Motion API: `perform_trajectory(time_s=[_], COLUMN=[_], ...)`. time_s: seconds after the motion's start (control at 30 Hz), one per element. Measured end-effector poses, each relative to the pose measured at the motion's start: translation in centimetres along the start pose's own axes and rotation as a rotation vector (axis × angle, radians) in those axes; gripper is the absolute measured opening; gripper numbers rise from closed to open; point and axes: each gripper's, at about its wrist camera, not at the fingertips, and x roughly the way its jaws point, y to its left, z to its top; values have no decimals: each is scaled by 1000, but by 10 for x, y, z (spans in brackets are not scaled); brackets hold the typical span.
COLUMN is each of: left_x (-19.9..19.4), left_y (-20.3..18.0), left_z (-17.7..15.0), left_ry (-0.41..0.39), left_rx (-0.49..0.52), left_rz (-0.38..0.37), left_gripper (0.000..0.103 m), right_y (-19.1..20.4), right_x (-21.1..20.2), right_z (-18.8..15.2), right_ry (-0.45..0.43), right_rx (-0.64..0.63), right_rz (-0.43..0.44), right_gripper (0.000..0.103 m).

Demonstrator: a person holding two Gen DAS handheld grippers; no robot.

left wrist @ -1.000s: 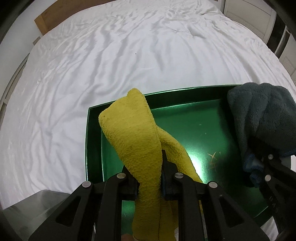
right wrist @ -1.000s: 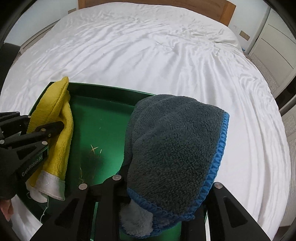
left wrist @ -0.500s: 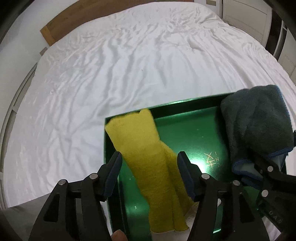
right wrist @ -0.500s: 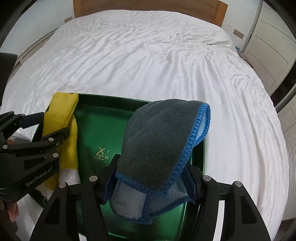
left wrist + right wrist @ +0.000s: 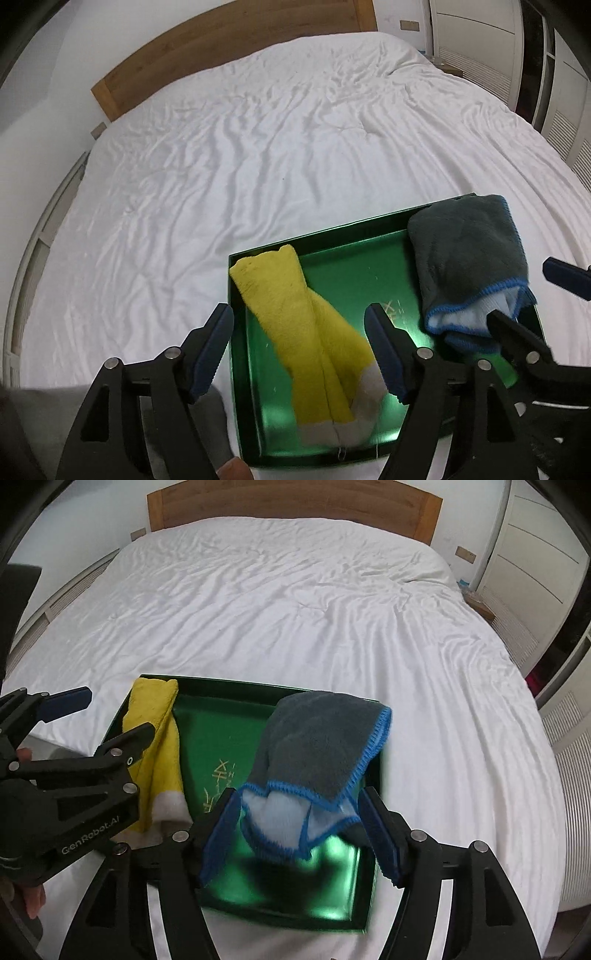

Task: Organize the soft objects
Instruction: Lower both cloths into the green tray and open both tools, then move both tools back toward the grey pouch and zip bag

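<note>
My left hand-held gripper (image 5: 299, 350) spread wide over the yellow towel (image 5: 310, 343) lying along the green tray's (image 5: 347, 258) left side, tray on white bed (image 5: 258, 147), grey blue-edged cloth (image 5: 317, 746) at tray's right, my right hand-held gripper (image 5: 299, 834) gaping around its near end, wooden headboard (image 5: 295, 506) beyond.

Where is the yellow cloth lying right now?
The yellow cloth lies along the left side of the green tray on the white bed, across from the grey cloth.
</note>
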Motion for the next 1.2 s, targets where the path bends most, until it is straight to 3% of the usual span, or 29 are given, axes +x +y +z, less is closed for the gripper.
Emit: perform_trajectory(time_s=[0.43, 0.57, 0.73, 1.0, 1.2], left_x=[-83, -110, -138, -180, -202], left_y=[-2, 7, 49, 134, 215], left_z=[-77, -112, -154, -216, -260], left_ry=[-25, -45, -9, 37, 57], left_rx=[8, 48, 14, -9, -26], left_rz=[-169, -180, -236, -309, -232], left_gripper=[72, 75, 76, 87, 87], right_y=[10, 19, 52, 143, 217], right_x=[-78, -107, -148, -213, -244], right_z=[-48, -75, -108, -141, -151], right_ry=[-19, -11, -5, -22, -34], right_rx=[-16, -22, -43, -80, -115], right_rz=[-65, -96, -105, -28, 72], right_gripper=[66, 66, 66, 66, 66])
